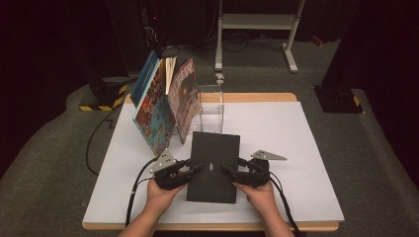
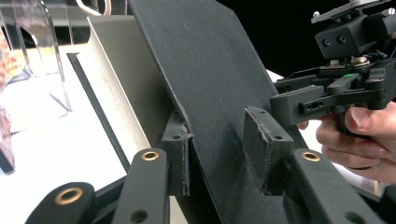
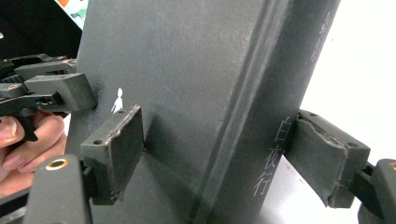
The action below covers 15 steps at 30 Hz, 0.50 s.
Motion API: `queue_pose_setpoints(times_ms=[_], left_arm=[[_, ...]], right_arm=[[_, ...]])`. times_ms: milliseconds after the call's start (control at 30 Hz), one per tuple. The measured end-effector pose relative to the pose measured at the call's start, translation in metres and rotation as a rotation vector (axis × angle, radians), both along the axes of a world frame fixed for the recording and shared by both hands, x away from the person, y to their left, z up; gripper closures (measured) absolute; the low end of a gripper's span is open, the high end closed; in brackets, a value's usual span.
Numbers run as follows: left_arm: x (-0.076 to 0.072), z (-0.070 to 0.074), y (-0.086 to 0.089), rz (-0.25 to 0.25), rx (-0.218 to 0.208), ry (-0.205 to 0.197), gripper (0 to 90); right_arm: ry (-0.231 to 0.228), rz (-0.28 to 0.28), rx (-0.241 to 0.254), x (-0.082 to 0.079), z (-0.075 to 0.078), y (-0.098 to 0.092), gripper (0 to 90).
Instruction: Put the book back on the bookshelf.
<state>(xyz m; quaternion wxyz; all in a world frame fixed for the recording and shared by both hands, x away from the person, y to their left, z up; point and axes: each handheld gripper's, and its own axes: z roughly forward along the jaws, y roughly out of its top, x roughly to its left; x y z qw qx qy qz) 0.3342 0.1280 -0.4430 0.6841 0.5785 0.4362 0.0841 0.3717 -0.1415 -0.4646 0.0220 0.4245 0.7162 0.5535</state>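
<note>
Gripping a black book (image 1: 213, 165) from both sides, the person works near the six o'clock edge of the white table (image 1: 306, 187). It lies close to flat in the high view, cover up, with a small white figure printed near its middle.

The left gripper (image 1: 194, 169) comes in from nine o'clock. In the left gripper view its jaws stand on either side of the front cover, which is lifted off the page block so the pale page edges show beneath; one pad is at the cover's edge and the other lies against its face, so it looks clamped on the cover alone. The right gripper (image 1: 228, 170) comes in from three o'clock, and in the right gripper view its jaws straddle the spine, one pad on the cover and the other at the spine's side, pressing the whole thickness.

At eleven o'clock, colourful books (image 1: 160, 106) lean against a clear stand (image 1: 211, 106), just beyond the black one's far edge.

My reading is that the grasp is made, while lifting, tipping upright and shelving beside the others are all left.
</note>
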Motion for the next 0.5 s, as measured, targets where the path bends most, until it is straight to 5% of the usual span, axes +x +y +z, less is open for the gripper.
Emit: queue_pose_setpoints(times_ms=[500], left_arm=[[-0.004, 0.004, -0.002, 0.02, -0.004, -0.032, 63.8]], right_arm=[[-0.073, -0.03, -0.009, -0.007, 0.011, 0.0, 26.2]])
